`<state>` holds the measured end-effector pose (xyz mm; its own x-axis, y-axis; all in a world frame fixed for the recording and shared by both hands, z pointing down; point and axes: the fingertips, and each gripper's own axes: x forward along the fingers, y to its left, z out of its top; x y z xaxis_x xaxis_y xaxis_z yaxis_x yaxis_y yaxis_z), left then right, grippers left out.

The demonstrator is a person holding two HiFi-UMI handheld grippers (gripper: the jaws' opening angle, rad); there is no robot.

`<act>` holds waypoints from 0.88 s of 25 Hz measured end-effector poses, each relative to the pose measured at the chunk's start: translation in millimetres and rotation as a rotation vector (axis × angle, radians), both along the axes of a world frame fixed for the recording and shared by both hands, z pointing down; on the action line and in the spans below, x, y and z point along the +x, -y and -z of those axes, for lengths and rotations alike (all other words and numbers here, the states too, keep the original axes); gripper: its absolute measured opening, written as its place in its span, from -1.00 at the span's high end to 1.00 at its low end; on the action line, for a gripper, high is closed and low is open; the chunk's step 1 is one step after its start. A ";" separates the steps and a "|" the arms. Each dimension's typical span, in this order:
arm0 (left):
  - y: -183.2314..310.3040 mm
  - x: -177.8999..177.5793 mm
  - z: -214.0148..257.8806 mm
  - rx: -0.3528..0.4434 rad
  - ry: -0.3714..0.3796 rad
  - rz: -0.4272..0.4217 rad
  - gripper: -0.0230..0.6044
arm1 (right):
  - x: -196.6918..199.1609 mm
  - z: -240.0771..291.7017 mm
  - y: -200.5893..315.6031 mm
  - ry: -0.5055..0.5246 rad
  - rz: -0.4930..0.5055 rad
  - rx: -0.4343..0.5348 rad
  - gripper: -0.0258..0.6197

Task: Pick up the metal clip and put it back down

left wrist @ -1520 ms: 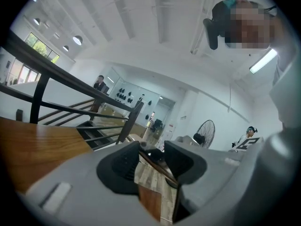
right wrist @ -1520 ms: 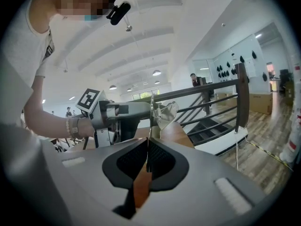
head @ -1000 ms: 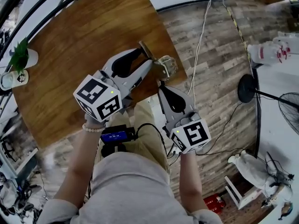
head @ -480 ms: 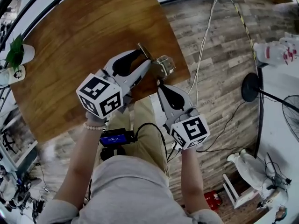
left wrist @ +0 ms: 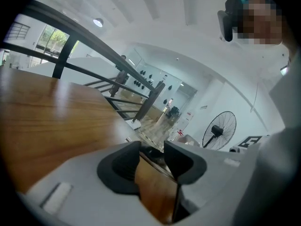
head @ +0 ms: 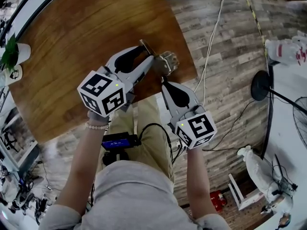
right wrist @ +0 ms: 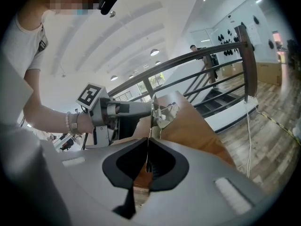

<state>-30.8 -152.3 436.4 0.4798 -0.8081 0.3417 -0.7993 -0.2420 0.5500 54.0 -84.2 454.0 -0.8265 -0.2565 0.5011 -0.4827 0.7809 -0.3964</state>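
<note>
right gripper: jaws all but closed, pinching thin wire handle of shiny silver metal clip. clip just ahead of its tips, over corner of brown wooden table; contact with top unclear. left gripper opposite, jaws nipped on clip's flat arm. lower both together, level; release only once clip rests. long axis seems to run across left jaws, flat arm poking beyond, away from right gripper.
</note>
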 end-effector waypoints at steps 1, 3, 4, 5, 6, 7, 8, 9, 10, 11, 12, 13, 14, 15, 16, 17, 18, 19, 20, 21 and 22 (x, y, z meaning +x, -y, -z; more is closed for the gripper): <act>-0.4 -0.1 -3.8 -0.007 0.000 0.002 0.41 | 0.2 -3.4 -0.4 -0.002 0.001 -0.007 0.83; -0.9 0.1 -12.2 -0.023 0.000 0.005 0.42 | 0.6 -10.7 -0.7 -0.007 0.005 -0.018 0.83; -1.3 0.2 -16.4 -0.032 -0.001 0.007 0.42 | 0.8 -14.3 -0.9 -0.010 0.006 -0.024 0.83; -2.0 0.2 -20.2 -0.041 -0.002 0.010 0.42 | 1.0 -17.5 -1.5 -0.012 0.007 -0.032 0.83; -2.9 0.0 -23.6 -0.050 -0.004 0.013 0.42 | 1.0 -20.2 -2.3 -0.014 0.009 -0.040 0.83; -3.8 -0.3 -26.5 -0.059 -0.006 0.016 0.42 | 0.9 -22.4 -3.0 -0.014 0.011 -0.047 0.83; -4.4 -0.6 -29.1 -0.067 -0.008 0.020 0.42 | 0.7 -24.3 -3.4 -0.014 0.013 -0.053 0.83; -4.8 -0.7 -31.4 -0.074 -0.009 0.024 0.42 | 0.8 -26.1 -3.6 -0.014 0.013 -0.057 0.83; -4.9 -0.6 -33.7 -0.080 -0.008 0.028 0.42 | 1.1 -28.1 -3.6 -0.014 0.014 -0.062 0.83; -5.1 -0.2 -36.0 -0.086 -0.006 0.031 0.42 | 1.6 -30.4 -3.8 -0.013 0.013 -0.067 0.83; -5.4 0.1 -38.3 -0.092 -0.003 0.034 0.42 | 1.8 -32.8 -4.1 -0.013 0.013 -0.072 0.83; -5.9 0.2 -40.7 -0.098 0.001 0.036 0.43 | 1.7 -35.2 -4.4 -0.013 0.014 -0.076 0.83; -6.4 0.1 -42.9 -0.104 0.005 0.038 0.45 | 1.6 -37.5 -4.7 -0.015 0.015 -0.080 0.83; -6.7 0.1 -45.1 -0.110 0.009 0.039 0.45 | 1.4 -39.5 -4.9 -0.018 0.017 -0.083 0.83; -6.9 0.1 -47.1 -0.115 0.013 0.039 0.45 | 1.4 -41.2 -4.9 -0.020 0.018 -0.087 0.83; -6.9 0.3 -48.9 -0.120 0.015 0.038 0.45 | 1.6 -42.9 -4.8 -0.022 0.019 -0.091 0.83; -6.8 0.7 -50.6 -0.125 0.018 0.037 0.45 | 1.9 -44.4 -4.8 -0.022 0.020 -0.096 0.83; -6.7 1.1 -52.1 -0.130 0.021 0.036 0.45 | 2.3 -46.0 -4.9 -0.023 0.021 -0.100 0.83; -6.7 1.6 -53.3 -0.134 0.027 0.034 0.45 | 2.6 -47.6 -5.3 -0.025 0.023 -0.104 0.83; -6.4 2.1 -54.1 -0.136 0.034 0.032 0.45 | 3.1 -49.2 -5.7 -0.029 0.025 -0.107 0.83; -5.9 2.9 -54.6 -0.139 0.040 0.030 0.45 | 3.8 -50.9 -6.3 -0.035 0.029 -0.109 0.83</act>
<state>-27.9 -146.5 491.0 0.4400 -0.7655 0.4694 -0.8270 -0.1418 0.5439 57.8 -77.9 504.9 -0.8144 -0.1750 0.5533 -0.4753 0.7480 -0.4631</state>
